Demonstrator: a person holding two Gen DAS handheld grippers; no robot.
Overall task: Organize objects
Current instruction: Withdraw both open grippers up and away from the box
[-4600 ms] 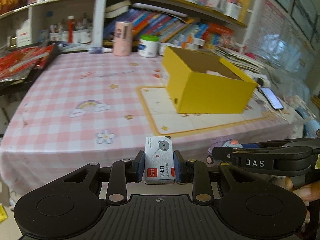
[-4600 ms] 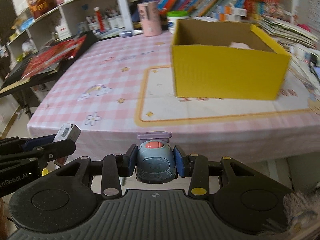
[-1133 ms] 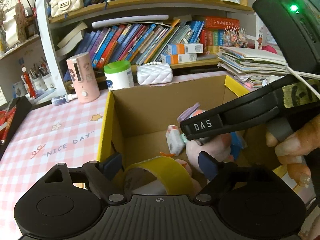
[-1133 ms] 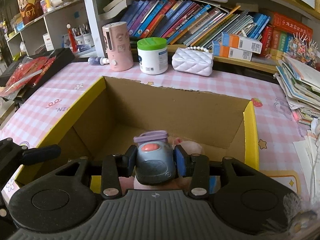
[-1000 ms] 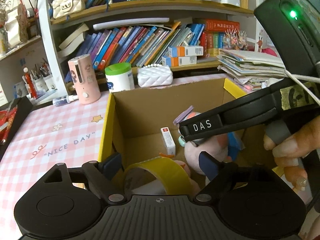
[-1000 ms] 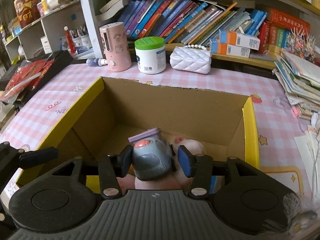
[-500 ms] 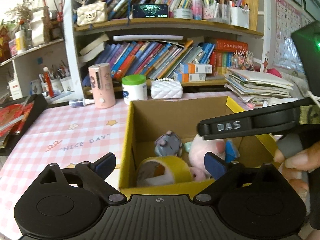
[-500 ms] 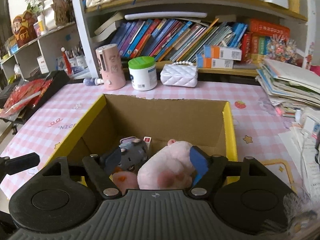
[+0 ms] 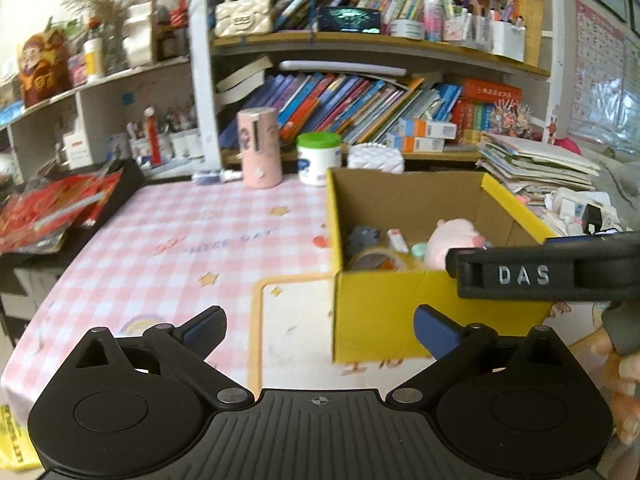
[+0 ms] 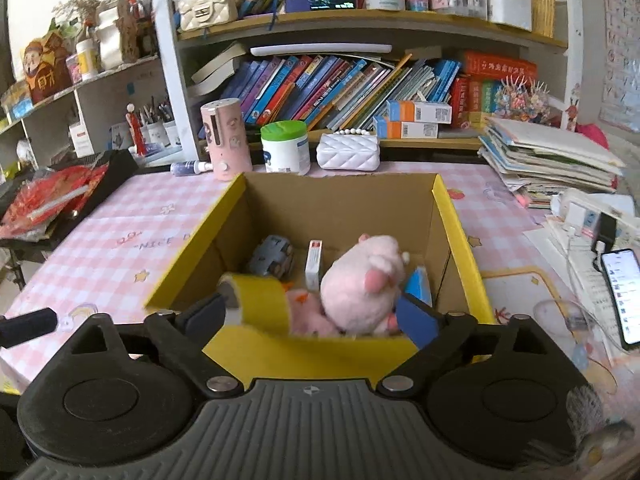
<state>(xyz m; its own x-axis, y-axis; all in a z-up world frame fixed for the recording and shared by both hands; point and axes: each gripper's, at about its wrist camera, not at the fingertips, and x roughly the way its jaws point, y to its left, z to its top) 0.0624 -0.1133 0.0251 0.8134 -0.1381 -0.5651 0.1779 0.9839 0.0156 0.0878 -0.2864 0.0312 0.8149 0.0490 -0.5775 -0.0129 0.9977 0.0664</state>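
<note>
A yellow cardboard box point(image 9: 376, 312) point(image 10: 460, 240) stands on the pink checked table. Inside lie a grey toy stapler point(image 10: 272, 258) point(image 9: 360, 238), a small white staple box point(image 10: 313, 266) point(image 9: 397, 240), a pink plush pig point(image 10: 364, 284) point(image 9: 452, 240) and a roll of yellow tape point(image 10: 260, 296) point(image 9: 380, 258). My left gripper point(image 9: 318, 326) hangs in front of the box's left corner, jaws still opening, nothing between them. My right gripper point(image 10: 310, 314) is over the box's near wall, jaws still opening, holding nothing. The right gripper's arm point(image 9: 544, 274) crosses the left wrist view.
A pink cylinder point(image 10: 226, 140), a green-lidded jar point(image 10: 286, 148) and a white quilted purse point(image 10: 348, 152) stand behind the box, before shelves of books. Stacked papers point(image 10: 552, 160) and a phone point(image 10: 622, 296) lie to the right. A black tray with red packets point(image 9: 52, 208) sits left.
Both grippers let go: the staple box and the grey stapler dropped into the box. Both jaws spread wide and both grippers pulled back from the box toward the table's near edge.
</note>
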